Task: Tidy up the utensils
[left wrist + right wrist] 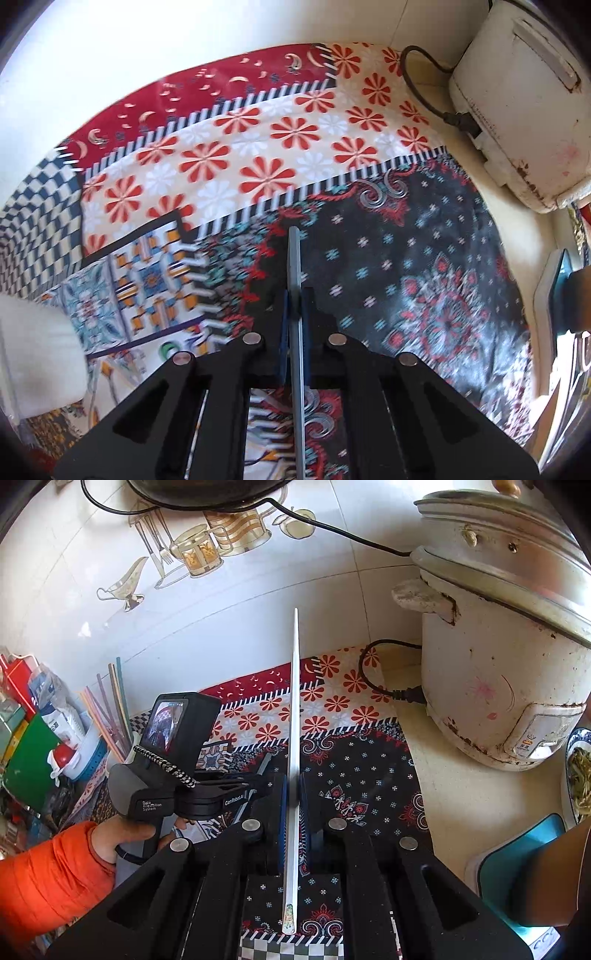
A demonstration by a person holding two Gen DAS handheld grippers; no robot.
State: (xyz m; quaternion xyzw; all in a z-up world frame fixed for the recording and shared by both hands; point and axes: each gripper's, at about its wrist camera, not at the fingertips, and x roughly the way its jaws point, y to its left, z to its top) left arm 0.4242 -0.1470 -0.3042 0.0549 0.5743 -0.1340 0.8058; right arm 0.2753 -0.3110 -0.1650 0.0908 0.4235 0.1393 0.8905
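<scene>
Left gripper (294,306): jaws clamped on a grey chopstick (295,266), pointing steeply down over the dark paisley patch of the cloth (424,258). The chopstick runs between the blue pads; its tip stands beyond the fingertips, over the cloth, near the striped band that divides the dark patch from the flowered one. No earlier view is given of this grip.

Right gripper (294,790): jaws clamped on a white chopstick (294,701). The stick runs long past the fingertips toward the tiled wall (258,602); its decorated butt end shows behind the pads, over the cloth.

Left hand (122,838): orange sleeve (48,878), wrapped round the handle of the left gripper, seen from the right wrist view at the left side of the cloth.

Cloth: patchwork of red, flowered, checked and dark panels, spread on the worktop (443,775), its far edge against the wall.

Holder (88,753): blue and white, at the worktop's left end by the wall; several coloured chopsticks (110,705) stand upright in it.

Rice cooker (498,657): white, stained, at the right of the worktop beside the cloth, black cord (373,679) plugged into its side.

Plate (576,775): blue-rimmed, food on it, at the right edge, near the cooker.
</scene>
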